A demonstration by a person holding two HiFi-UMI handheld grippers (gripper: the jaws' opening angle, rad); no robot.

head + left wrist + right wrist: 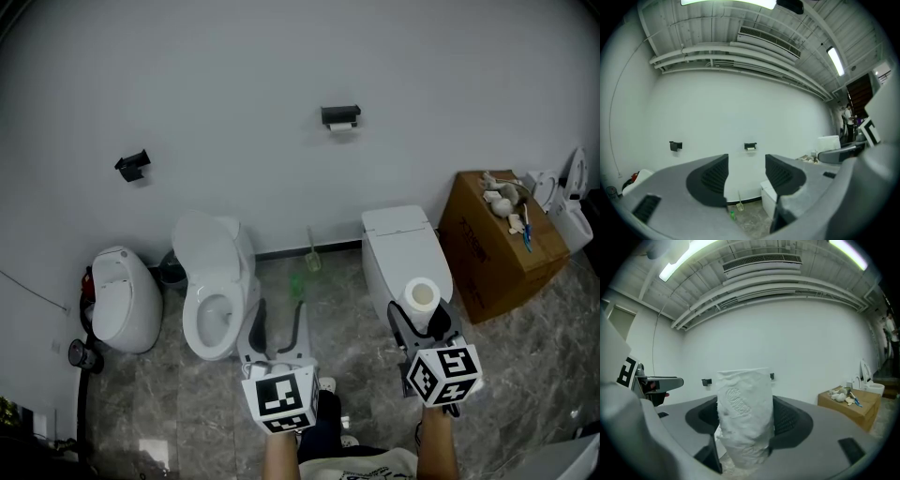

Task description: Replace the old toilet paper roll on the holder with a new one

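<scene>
the right gripper (423,317) is clamped on a new toilet paper roll (422,296), which stands upright between its jaws with the hollow core facing up. the left gripper (281,314) is just beside it at 9 o'clock, jaws wide apart with nothing between them. both point toward the white wall (244,84), where the black holder (340,115) hangs at 12 o'clock, well apart from them, with a thin old roll (343,126) on it. a second holder (132,165) hangs at 10 o'clock. on the floor ahead stand an open toilet (214,291) and a closed toilet (403,246). a cardboard box (497,246) sits at 2 o'clock.
</scene>
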